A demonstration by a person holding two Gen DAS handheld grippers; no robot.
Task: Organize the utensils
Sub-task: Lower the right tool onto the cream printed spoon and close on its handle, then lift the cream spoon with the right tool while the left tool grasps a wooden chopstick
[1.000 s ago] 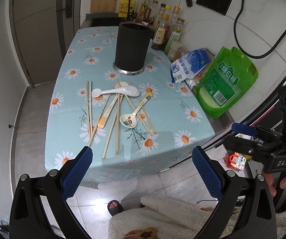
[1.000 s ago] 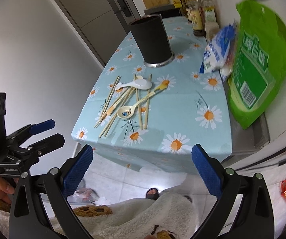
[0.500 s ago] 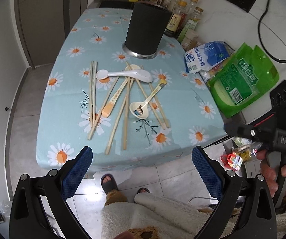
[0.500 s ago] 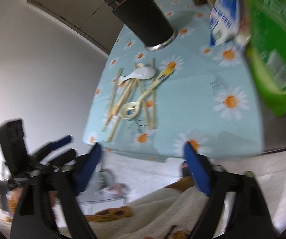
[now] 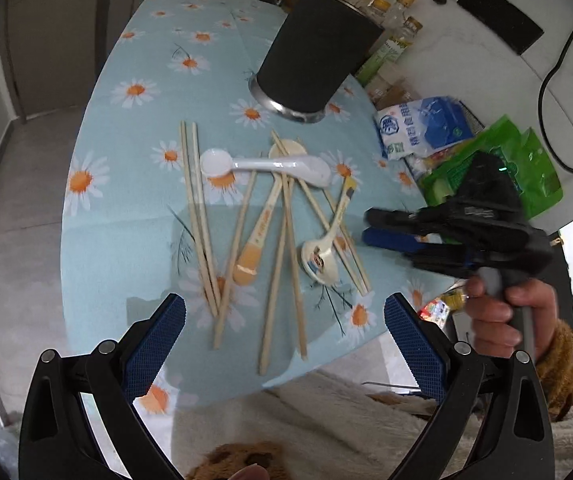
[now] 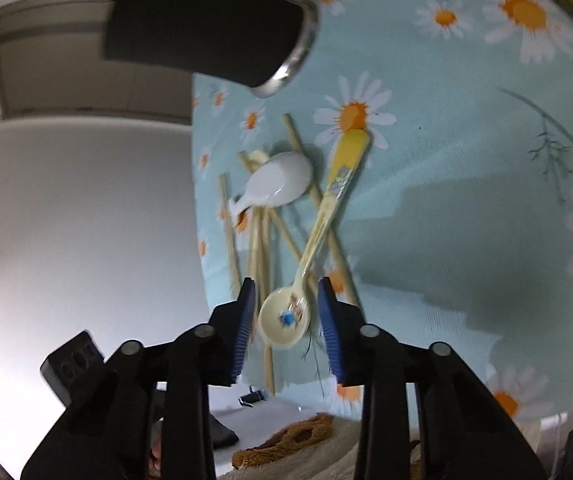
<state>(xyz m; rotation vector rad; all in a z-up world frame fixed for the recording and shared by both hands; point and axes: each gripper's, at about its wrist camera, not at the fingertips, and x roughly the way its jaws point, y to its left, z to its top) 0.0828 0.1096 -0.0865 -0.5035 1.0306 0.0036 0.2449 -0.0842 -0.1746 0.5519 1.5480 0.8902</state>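
A black utensil holder (image 5: 314, 52) stands at the back of the daisy tablecloth (image 5: 126, 216). Before it lie several wooden chopsticks (image 5: 198, 216), a white spoon (image 5: 270, 166), a wooden spoon (image 5: 256, 240) and a cream cartoon spoon (image 5: 320, 260) with a yellow handle. My left gripper (image 5: 284, 354) is open and empty above the table's near edge. My right gripper (image 6: 284, 322) is partly closed, its pads on either side of the cartoon spoon's bowl (image 6: 284, 318), not clamped. It also shows in the left wrist view (image 5: 390, 226) just right of that spoon.
Sauce bottles (image 5: 386, 8) line the back wall. A blue-white salt bag (image 5: 422, 124) and a green bag (image 5: 506, 164) lie at the table's right edge. A door and grey floor (image 5: 18, 184) are to the left.
Both grippers moved forward over the table. My right gripper swung in low over the utensils and narrowed its jaws around the cartoon spoon's bowl.
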